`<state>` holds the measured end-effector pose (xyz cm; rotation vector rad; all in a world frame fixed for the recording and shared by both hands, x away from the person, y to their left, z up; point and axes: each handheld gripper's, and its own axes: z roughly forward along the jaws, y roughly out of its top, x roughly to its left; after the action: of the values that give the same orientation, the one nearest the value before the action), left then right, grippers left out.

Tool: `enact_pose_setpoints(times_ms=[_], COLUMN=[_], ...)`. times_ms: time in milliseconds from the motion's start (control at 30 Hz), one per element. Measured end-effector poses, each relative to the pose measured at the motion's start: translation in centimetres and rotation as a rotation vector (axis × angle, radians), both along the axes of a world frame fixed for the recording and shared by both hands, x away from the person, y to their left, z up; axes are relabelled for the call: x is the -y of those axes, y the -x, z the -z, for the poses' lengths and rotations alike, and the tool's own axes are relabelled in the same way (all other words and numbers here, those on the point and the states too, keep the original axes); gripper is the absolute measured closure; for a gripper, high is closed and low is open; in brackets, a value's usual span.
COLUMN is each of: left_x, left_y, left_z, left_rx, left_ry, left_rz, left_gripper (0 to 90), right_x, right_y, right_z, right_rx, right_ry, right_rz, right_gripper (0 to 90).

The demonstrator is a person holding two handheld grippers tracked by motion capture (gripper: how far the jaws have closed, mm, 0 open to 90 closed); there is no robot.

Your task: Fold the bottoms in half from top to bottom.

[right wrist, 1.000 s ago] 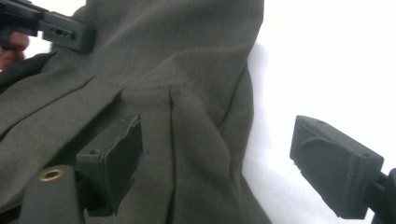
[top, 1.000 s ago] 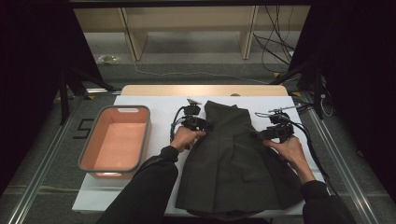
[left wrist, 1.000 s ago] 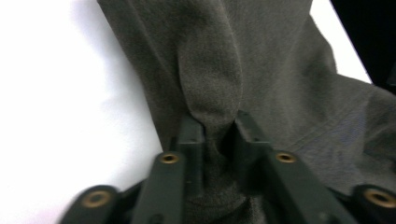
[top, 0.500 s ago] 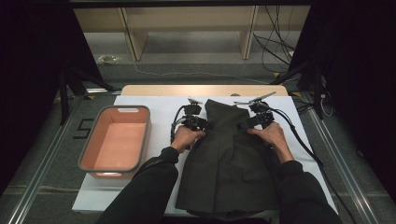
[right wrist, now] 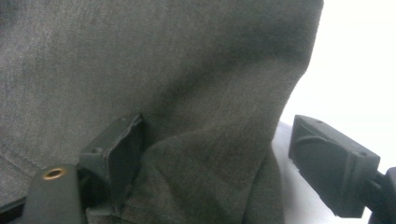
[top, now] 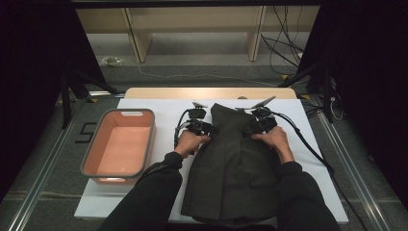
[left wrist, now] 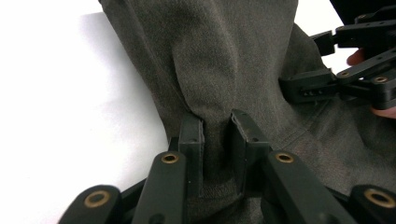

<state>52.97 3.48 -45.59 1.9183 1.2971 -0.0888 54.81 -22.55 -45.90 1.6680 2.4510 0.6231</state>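
A dark olive-grey garment (top: pixel 233 168) lies flat on the white table (top: pixel 159 108), narrow end away from the person. My left gripper (top: pixel 206 128) sits at its upper left edge, and in the left gripper view my left gripper (left wrist: pixel 216 140) is shut on a pinched fold of the garment (left wrist: pixel 219 60). My right gripper (top: pixel 253 126) rests at the upper right edge. In the right gripper view my right gripper (right wrist: pixel 215 154) stands open, jaws wide apart, straddling the edge of the garment (right wrist: pixel 154 65) without clamping it.
An empty salmon-pink bin (top: pixel 120 147) with a grey rim stands on the table's left side. Cables (top: pixel 308 144) trail from the right gripper across the right of the table. A wooden shelf frame (top: pixel 192 29) stands beyond the far edge.
My right gripper has moved left from the bare table onto the garment's upper right edge. The left gripper has stayed in place at the upper left edge.
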Motion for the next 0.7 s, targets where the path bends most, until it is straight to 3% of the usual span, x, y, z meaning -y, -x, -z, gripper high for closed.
enact_pose_setpoints(times_ms=[167,433,700], left_x=[-0.13,-0.19,-0.03], left_y=[-0.04,-0.02,0.07], left_z=[-0.07,-0.17,-0.36], left_rx=[-0.002,-0.003,0.004], left_ry=[-0.001,-0.004,-0.002], left_rz=[0.006,0.009,0.024], left_gripper=[73.9,74.3,84.2], right_x=[-0.23,-0.44,-0.30], right_y=[-0.09,0.21,0.22], right_z=[0.33,0.16,0.06], right_rx=[-0.012,-0.007,-0.014], right_ry=[-0.005,-0.038,-0.088], right_rz=[0.005,0.009,-0.040], right_gripper=[26.0,49.6,75.6])
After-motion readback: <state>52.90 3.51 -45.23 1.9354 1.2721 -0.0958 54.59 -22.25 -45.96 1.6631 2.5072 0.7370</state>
